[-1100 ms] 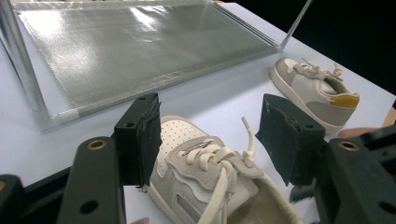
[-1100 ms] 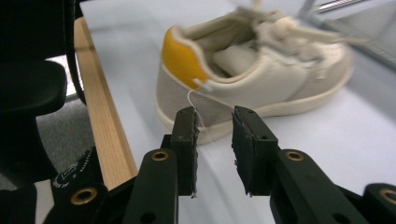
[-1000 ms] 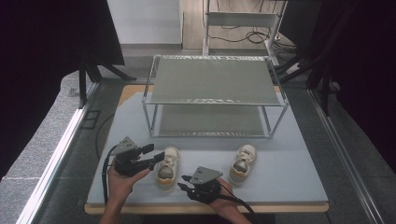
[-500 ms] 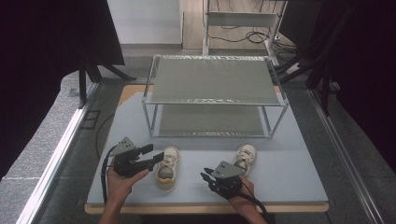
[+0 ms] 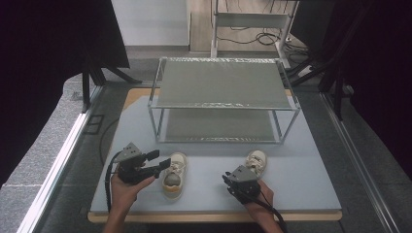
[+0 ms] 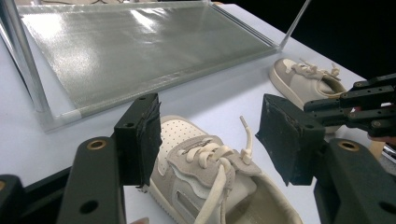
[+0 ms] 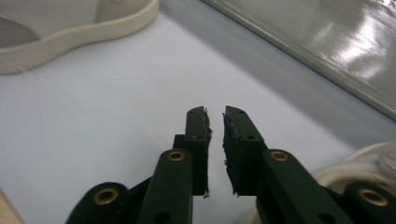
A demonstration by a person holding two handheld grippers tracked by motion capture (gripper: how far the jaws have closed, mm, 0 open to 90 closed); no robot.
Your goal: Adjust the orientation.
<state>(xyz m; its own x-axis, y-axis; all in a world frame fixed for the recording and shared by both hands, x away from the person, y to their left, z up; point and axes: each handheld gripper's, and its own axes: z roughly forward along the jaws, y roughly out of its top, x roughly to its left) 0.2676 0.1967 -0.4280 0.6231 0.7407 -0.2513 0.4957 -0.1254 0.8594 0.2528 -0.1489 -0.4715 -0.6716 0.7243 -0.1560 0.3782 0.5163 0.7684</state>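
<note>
Left gripper (image 5: 164, 166): jaws spread wide on either side of the left sneaker (image 5: 173, 174); in the left gripper view the pads (image 6: 148, 140) stand just off the shoe's sides, and no contact can be made out.
Left sneaker: cream and beige lace-up low-top on the pale table (image 5: 311, 184), at about 7 o'clock from the rack, toe toward the rack; its heel is cut off by the bottom edge of the left gripper view.
Right gripper (image 5: 226, 180): jaws narrowed to a thin slit with nothing between them, having just been closing; it sits just beside the right sneaker (image 5: 256, 162), at its 7 o'clock.
Right sneaker: same make, at about 5 o'clock from the rack; its heel end is hidden behind the right gripper in the high view, and in the right gripper view only a blurred bit of lace shows at the lower right.
Rack (image 5: 223, 99): two-tier metal shelf with grey decks at the far half of the table; the lower deck lies in shadow.
Writing: no brand or label can be read on the shoes or grippers.
</note>
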